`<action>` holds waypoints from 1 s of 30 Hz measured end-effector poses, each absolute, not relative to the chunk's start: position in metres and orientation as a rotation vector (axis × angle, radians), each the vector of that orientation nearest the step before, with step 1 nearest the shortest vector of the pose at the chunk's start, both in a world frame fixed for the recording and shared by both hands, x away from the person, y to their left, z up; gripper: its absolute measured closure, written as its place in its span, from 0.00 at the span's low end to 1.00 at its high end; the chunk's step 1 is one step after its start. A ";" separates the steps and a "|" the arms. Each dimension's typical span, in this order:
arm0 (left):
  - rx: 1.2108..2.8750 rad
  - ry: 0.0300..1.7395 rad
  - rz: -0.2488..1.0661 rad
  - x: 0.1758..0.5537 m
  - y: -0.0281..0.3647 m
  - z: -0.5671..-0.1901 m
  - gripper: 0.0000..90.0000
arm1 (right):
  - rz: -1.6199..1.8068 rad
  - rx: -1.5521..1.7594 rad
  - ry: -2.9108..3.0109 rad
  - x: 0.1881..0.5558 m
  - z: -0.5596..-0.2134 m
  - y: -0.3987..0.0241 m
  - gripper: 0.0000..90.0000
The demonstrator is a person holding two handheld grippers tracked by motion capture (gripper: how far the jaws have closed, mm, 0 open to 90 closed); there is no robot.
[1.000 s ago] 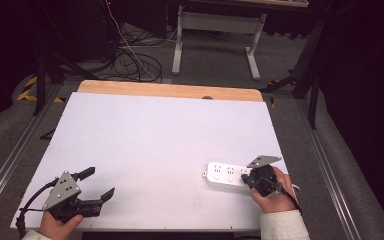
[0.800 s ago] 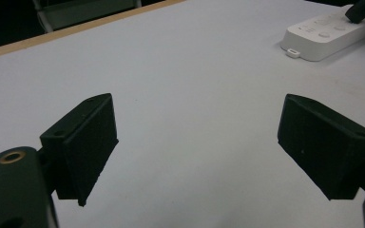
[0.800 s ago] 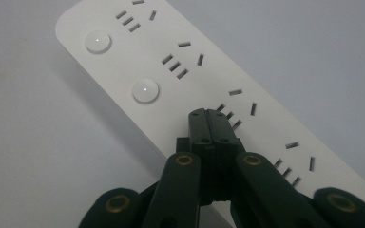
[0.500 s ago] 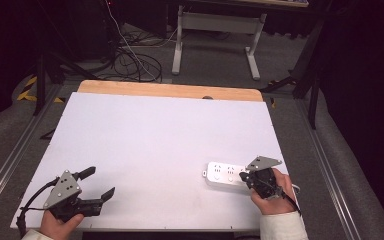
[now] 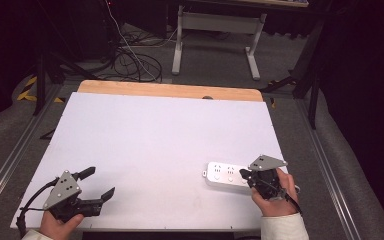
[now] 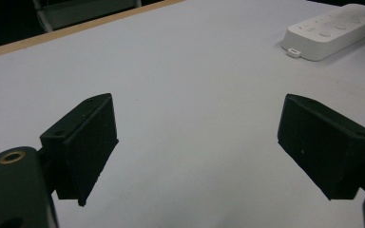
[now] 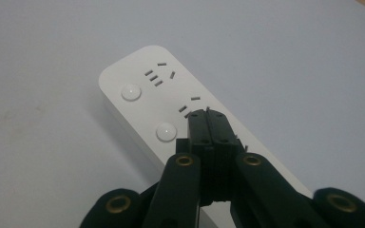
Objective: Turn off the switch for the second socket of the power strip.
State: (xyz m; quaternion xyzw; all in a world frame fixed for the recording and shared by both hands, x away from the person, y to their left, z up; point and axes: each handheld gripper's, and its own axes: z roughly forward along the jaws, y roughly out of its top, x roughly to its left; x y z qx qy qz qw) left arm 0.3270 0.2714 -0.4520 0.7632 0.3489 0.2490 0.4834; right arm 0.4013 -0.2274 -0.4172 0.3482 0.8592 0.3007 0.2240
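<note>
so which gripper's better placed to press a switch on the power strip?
Right. The right gripper hangs with its jaws shut over the power strip, just beside a round button. The left gripper sits open far across the table.

White table (image 5: 155,135), power strip (image 5: 225,174)

A white power strip (image 5: 225,174) lies flat on the white bench (image 5: 155,145), near its front right corner, its long side running roughly left to right. Its top face carries groups of small dark socket slots, each beside a round white button. The corners are rounded, and a small tab sticks out from the left end. The right gripper (image 5: 244,174) sits over the right end of the strip, its jaws pressed together just above the top face.
</note>
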 end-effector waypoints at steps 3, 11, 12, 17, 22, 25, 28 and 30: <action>1.863 0.849 0.608 0.327 0.271 -0.452 0.15 | 0.847 0.953 2.357 0.400 -0.415 -0.228 1.00; 1.857 0.856 0.606 0.327 0.271 -0.452 0.15 | 0.938 0.963 2.305 0.398 -0.407 -0.231 0.76; 1.860 0.853 0.609 0.328 0.271 -0.452 0.15 | 0.941 0.962 2.298 0.398 -0.406 -0.231 0.74; 1.860 0.852 0.612 0.328 0.272 -0.452 0.15 | 1.028 0.963 2.271 0.394 -0.401 -0.232 0.62; 1.860 0.851 0.609 0.328 0.271 -0.452 0.15 | 1.115 0.936 2.252 0.391 -0.398 -0.231 0.57; 1.860 0.851 0.611 0.328 0.271 -0.452 0.15 | 1.131 0.928 2.252 0.390 -0.397 -0.230 0.56; 1.862 0.847 0.613 0.328 0.272 -0.452 0.15 | 1.152 0.927 2.247 0.390 -0.396 -0.230 0.53; 1.863 0.847 0.609 0.328 0.272 -0.452 0.15 | 1.168 0.921 2.241 0.389 -0.396 -0.230 0.51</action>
